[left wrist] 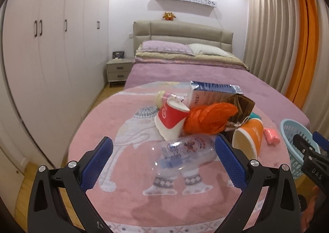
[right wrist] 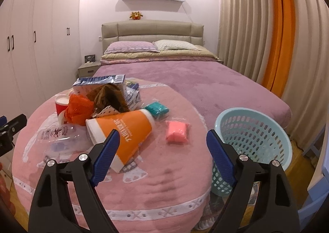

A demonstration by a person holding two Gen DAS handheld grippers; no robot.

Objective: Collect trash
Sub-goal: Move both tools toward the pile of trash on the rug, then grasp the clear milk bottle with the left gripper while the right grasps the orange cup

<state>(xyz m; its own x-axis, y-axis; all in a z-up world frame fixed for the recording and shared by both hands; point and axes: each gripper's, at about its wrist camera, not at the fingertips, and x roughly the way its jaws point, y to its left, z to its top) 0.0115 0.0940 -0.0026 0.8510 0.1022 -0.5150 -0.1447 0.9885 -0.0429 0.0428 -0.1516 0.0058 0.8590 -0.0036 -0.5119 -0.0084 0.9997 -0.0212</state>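
A heap of trash lies on the pink elephant blanket (left wrist: 127, 198) at the foot of the bed: a clear plastic bottle (left wrist: 183, 152), a red paper cup (left wrist: 170, 117), an orange plastic bag (left wrist: 207, 118), an open blue-and-white carton (left wrist: 213, 94) and an orange cup (right wrist: 123, 132). A pink packet (right wrist: 177, 131) and a teal packet (right wrist: 157, 109) lie to the right. My left gripper (left wrist: 164, 144) is open, its jaws on either side of the bottle. My right gripper (right wrist: 163, 136) is open above the blanket, near the orange cup and the pink packet.
A light blue perforated basket (right wrist: 257, 128) stands at the bed's right front corner. White wardrobes (left wrist: 51, 48) line the left wall, with a nightstand (left wrist: 119, 69) beside the headboard. Curtains (right wrist: 257, 27) hang along the right. Wooden floor shows on both sides.
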